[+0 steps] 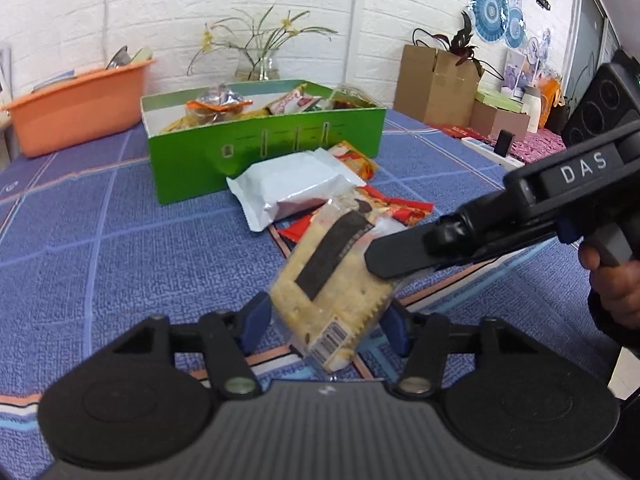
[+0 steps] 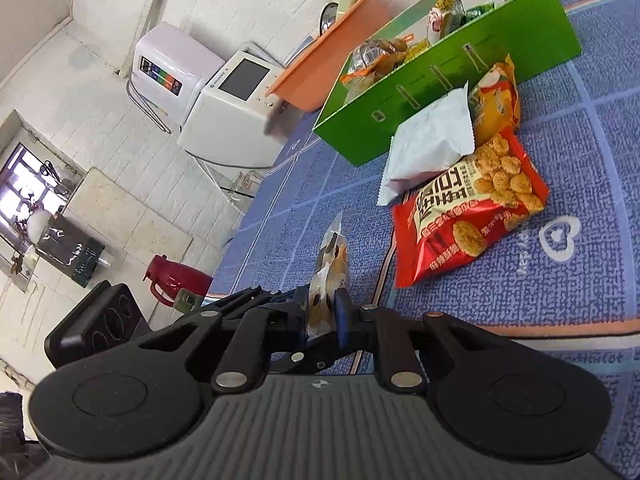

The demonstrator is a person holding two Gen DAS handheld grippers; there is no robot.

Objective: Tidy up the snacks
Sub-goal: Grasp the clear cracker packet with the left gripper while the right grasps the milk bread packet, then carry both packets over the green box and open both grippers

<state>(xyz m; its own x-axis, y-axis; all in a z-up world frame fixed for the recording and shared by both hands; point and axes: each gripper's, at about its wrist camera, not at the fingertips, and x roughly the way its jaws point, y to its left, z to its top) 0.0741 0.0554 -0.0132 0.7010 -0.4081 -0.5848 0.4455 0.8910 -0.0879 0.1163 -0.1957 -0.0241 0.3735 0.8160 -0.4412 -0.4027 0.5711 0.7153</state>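
A clear cracker packet [image 1: 332,276] with a dark label hangs tilted above the blue tablecloth, and both grippers grip it. My left gripper [image 1: 328,320] has its blue pads pressed on the packet's lower sides. My right gripper [image 1: 376,258] reaches in from the right, shut on the packet's right edge. In the right wrist view the packet [image 2: 330,264] shows edge-on in the shut right gripper [image 2: 324,304]. A green box [image 1: 192,168] holding several snacks stands behind. Against its front lean a white packet [image 1: 288,184], an orange bag [image 2: 496,100] and a red snack bag [image 2: 468,216].
An orange basin [image 1: 80,108] sits at the back left and a glass vase [image 1: 260,64] behind the box. Cardboard boxes [image 1: 436,80] and clutter line the back right. A person's hand [image 1: 616,280] holds the right gripper. White appliances [image 2: 236,108] stand beyond the table's edge.
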